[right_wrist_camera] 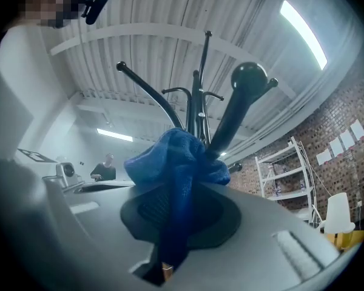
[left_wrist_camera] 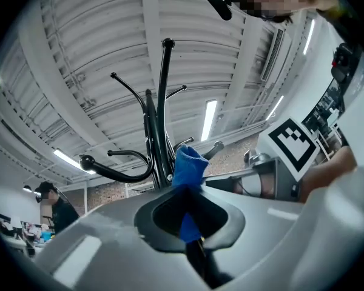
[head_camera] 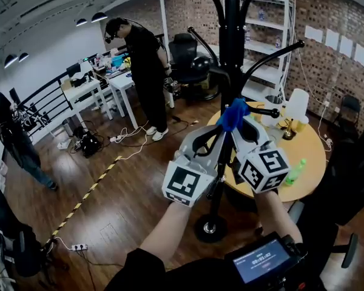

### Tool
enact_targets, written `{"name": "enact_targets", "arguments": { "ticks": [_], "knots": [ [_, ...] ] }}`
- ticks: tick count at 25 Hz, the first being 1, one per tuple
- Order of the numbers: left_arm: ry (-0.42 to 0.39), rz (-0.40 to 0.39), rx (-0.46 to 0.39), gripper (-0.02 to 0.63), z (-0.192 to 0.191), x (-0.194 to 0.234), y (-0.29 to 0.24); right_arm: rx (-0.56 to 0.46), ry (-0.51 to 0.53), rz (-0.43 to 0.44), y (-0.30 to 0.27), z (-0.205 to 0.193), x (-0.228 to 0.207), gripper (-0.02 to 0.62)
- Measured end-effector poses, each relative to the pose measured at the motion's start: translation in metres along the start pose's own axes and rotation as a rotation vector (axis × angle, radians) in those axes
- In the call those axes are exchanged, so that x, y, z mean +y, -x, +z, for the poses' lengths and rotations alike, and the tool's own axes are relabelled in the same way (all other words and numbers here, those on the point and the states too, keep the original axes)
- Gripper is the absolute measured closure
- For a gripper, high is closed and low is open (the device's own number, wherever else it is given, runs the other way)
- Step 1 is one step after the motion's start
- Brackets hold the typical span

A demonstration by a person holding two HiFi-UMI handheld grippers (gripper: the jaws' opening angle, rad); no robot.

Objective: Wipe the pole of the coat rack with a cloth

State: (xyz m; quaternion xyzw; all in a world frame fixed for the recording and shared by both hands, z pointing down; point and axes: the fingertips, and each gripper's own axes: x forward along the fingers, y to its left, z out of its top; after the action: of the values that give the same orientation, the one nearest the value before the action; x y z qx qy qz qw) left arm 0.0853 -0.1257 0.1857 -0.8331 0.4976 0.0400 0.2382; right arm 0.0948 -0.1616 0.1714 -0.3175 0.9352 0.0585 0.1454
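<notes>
Head view looked steeply down along the coat rack (head_camera: 231, 41); both gripper views sat close against it, facing upward, seemingly sharing its top.

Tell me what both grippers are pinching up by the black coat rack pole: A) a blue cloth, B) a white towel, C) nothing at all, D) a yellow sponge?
A: a blue cloth is clamped in both the left gripper and the right gripper, bunched at the pole.

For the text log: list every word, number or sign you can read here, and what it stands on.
No text reads clearly.
Screen at the head view's bottom edge: digits, too small to read.
Marker cubes: square patterns only, no letters.
Sheets on the brick wall: too small to read.
</notes>
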Motion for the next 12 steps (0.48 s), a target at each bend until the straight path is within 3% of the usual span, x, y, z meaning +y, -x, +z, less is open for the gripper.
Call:
{"name": "enact_targets", "arguments": {
  "ticks": [6,12],
  "knots": [
    [0.006,-0.01,-0.009,0.606,-0.012,0.002,-0.012,-0.008,-0.012,0.05,0.002,-0.007,-0.007,0.543],
    [0.013,-0.052,0.114,0.606,-0.076,-0.02,0.006,0.08,-0.098,0.052,0.022,-0.078,-0.005,0.544]
  ]
}}
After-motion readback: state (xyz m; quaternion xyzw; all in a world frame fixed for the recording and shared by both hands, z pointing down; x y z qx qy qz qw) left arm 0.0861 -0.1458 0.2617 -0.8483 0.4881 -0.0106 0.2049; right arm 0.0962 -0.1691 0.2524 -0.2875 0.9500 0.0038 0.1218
